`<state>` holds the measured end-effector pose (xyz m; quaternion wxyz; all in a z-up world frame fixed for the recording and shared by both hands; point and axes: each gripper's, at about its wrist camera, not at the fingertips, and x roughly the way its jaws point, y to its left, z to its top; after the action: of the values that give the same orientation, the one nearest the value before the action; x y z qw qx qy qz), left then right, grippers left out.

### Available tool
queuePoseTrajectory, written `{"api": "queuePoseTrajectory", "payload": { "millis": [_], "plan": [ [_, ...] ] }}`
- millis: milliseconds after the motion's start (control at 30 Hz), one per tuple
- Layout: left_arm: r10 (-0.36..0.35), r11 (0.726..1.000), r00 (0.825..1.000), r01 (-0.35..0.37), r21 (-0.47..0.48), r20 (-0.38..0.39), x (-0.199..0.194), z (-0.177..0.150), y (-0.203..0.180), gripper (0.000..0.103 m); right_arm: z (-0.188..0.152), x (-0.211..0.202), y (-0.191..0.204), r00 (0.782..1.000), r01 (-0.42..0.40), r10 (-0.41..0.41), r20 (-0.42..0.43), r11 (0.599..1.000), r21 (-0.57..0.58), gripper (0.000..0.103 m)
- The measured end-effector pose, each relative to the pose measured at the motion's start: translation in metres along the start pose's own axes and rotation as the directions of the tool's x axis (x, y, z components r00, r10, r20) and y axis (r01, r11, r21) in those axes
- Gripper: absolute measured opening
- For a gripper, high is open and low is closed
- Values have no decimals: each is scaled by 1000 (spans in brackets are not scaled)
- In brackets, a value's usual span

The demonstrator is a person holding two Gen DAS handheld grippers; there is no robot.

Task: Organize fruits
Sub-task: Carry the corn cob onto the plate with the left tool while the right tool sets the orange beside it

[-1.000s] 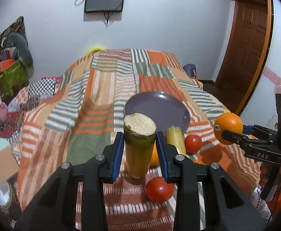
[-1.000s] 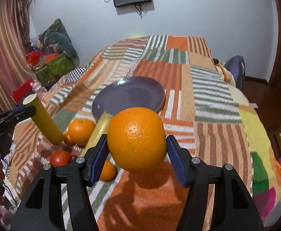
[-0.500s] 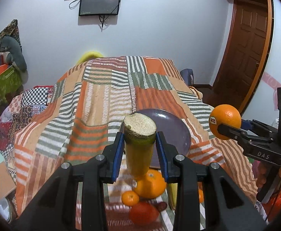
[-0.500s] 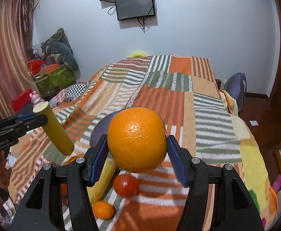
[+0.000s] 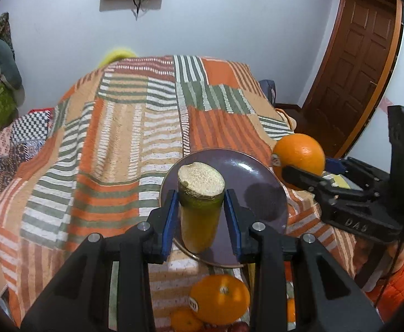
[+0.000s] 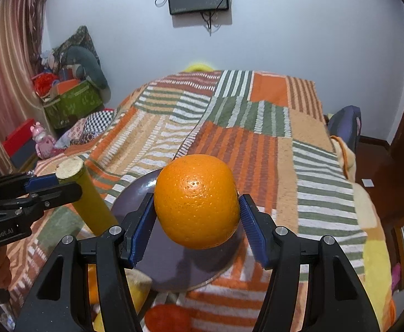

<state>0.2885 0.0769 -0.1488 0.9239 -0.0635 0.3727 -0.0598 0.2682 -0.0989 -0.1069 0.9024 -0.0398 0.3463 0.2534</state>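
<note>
My left gripper (image 5: pixel 201 202) is shut on a yellow-green sugarcane piece (image 5: pixel 200 207) with a pale cut end, held above the near rim of the purple plate (image 5: pixel 257 182). It also shows in the right wrist view (image 6: pixel 91 202). My right gripper (image 6: pixel 197 213) is shut on a large orange (image 6: pixel 197 202), held above the plate (image 6: pixel 171 260). In the left wrist view that orange (image 5: pixel 298 155) hangs by the plate's right edge. Another orange (image 5: pixel 219 298) with a sticker and a small orange (image 5: pixel 185 321) lie on the blanket near the plate's near side.
The plate sits on a bed with a striped patchwork blanket (image 5: pixel 124 138). A red tomato (image 6: pixel 167 318) and a second yellow piece (image 6: pixel 135 287) lie at the near edge. A wooden door (image 5: pixel 356 72) stands right. Boxes and toys (image 6: pixel 69 96) are stacked left.
Both grippers moved forward over the bed. The sugarcane and the held orange now hang over the plate, and the loose fruits have slid to the bottom of both views.
</note>
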Motion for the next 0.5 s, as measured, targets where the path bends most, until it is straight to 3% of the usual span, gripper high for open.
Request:
{"api": "queuePoseTrajectory", "payload": {
  "millis": [200, 500],
  "plan": [
    [-41, 999, 998, 39, -37, -46, 28, 12, 11, 34, 3, 31, 0, 998, -18, 18, -65, 1000, -9, 57],
    [-44, 999, 997, 42, -30, -65, 60, 32, 14, 34, 6, 67, -4, 988, -12, 7, -151, 999, -31, 57]
  ]
}}
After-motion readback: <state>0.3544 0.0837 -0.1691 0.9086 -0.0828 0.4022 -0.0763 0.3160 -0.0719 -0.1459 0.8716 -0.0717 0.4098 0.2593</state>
